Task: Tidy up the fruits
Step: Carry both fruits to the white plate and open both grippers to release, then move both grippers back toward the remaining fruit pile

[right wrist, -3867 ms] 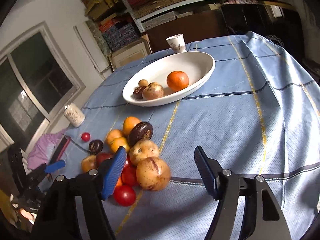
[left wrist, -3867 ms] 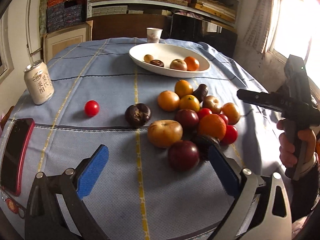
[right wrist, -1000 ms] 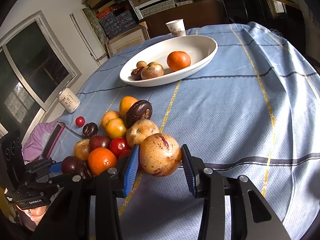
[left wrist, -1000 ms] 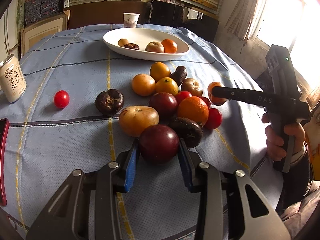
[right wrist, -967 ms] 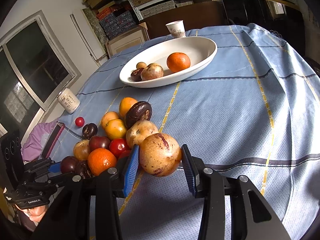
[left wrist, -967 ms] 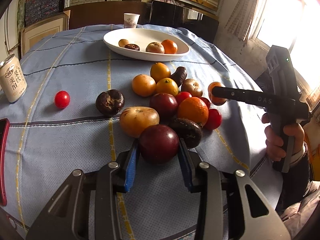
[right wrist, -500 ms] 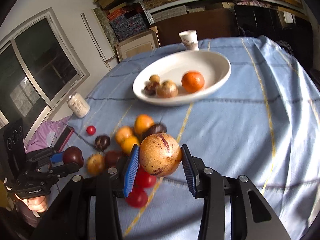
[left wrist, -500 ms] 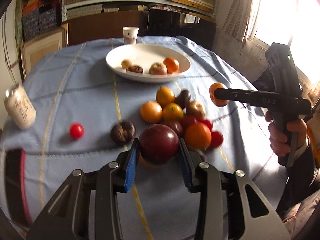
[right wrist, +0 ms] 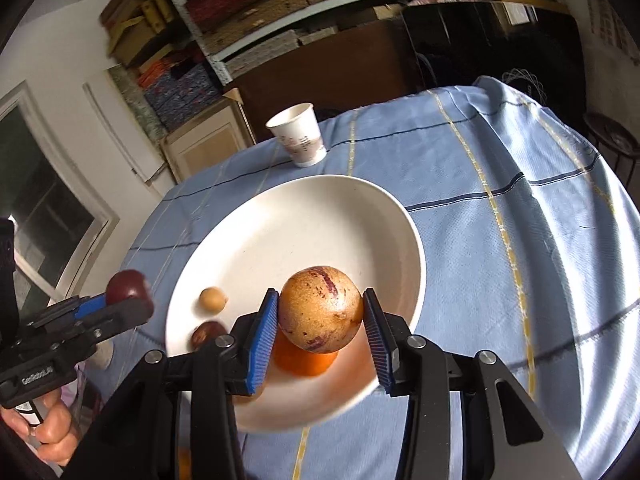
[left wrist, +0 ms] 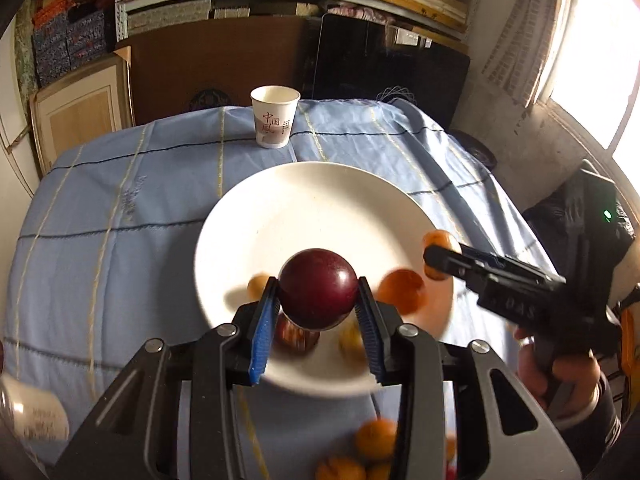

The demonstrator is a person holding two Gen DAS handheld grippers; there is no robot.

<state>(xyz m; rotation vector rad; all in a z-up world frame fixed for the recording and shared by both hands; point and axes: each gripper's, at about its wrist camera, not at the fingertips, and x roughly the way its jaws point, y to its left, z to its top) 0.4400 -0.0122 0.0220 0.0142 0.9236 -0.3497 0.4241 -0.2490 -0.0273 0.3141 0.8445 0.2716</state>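
Note:
My left gripper (left wrist: 316,312) is shut on a dark red round fruit (left wrist: 318,286), held above the near part of the white plate (left wrist: 280,208). My right gripper (right wrist: 320,324) is shut on a tan fruit with purple streaks (right wrist: 320,308), also over the white plate (right wrist: 320,216). The plate holds an orange (right wrist: 304,358), a small tan fruit (right wrist: 213,299) and a dark fruit (right wrist: 206,334). In the left wrist view the right gripper (left wrist: 434,258) reaches in from the right with its fruit. In the right wrist view the left gripper (right wrist: 120,300) comes in from the left, beside the plate's rim.
A paper cup (left wrist: 275,122) stands behind the plate on the blue tablecloth (left wrist: 120,208). Several oranges (left wrist: 374,440) lie on the cloth near me, partly hidden by my fingers. A drink can (left wrist: 36,420) is at the lower left. Shelves and boxes stand behind the table.
Both grippers have lifted their fruits off the pile and carried them forward to above the white plate. The fruit pile has dropped out of view below.

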